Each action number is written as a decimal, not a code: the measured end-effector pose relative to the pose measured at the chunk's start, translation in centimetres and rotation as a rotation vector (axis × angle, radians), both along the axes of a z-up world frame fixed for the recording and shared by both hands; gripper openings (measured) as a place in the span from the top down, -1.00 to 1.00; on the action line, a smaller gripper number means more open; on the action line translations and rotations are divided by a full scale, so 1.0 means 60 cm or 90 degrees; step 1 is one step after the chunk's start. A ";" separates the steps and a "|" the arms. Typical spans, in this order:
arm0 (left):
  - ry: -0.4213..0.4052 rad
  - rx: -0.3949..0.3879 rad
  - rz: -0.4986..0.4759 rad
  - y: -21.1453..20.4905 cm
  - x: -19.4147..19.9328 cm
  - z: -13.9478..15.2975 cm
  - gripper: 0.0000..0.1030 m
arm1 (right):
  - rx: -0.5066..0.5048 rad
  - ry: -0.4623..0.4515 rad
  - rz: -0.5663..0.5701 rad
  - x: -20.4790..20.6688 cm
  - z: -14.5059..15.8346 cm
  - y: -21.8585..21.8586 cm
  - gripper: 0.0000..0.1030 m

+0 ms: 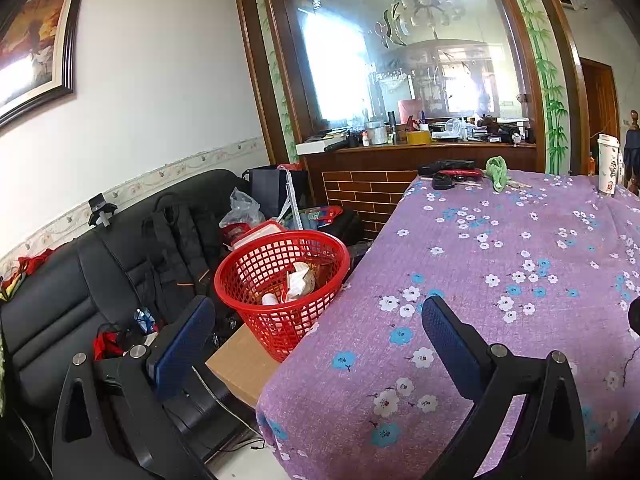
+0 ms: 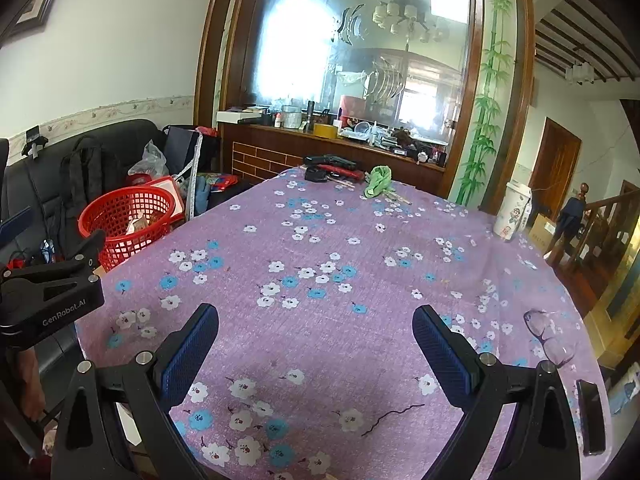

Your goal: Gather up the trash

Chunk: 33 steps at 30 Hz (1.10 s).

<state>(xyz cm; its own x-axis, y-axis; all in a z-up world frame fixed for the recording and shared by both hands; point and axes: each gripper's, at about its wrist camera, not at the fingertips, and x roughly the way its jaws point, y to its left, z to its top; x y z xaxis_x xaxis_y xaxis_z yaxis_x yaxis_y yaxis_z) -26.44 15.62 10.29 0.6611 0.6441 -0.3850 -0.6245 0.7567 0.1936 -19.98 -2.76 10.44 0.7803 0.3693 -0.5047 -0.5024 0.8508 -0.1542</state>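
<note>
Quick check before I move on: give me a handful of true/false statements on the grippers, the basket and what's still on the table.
1. Both grippers are open and hold nothing. True: the left gripper and right gripper each show a wide gap.
2. The red basket is empty. False: crumpled wrappers and paper lie inside it.
3. The basket stands on the purple tablecloth. False: it sits beside the table, on a brown box.
4. A green cloth lies at the table's far end. True.
5. The white cup has tipped over. False: it stands upright near the far right edge.
</note>
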 end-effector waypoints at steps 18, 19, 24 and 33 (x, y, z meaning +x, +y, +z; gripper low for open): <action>0.007 -0.004 0.001 0.005 0.005 -0.006 -1.00 | -0.002 0.007 0.003 0.002 -0.007 0.004 -0.93; 0.007 -0.004 0.000 0.006 0.006 -0.007 -1.00 | -0.002 0.008 0.003 0.002 -0.008 0.004 -0.93; 0.007 -0.004 0.000 0.005 0.005 -0.007 -1.00 | -0.003 0.009 0.003 0.001 -0.012 0.004 -0.93; 0.008 -0.003 0.000 0.005 0.005 -0.009 -1.00 | -0.003 0.009 0.004 0.002 -0.011 0.004 -0.93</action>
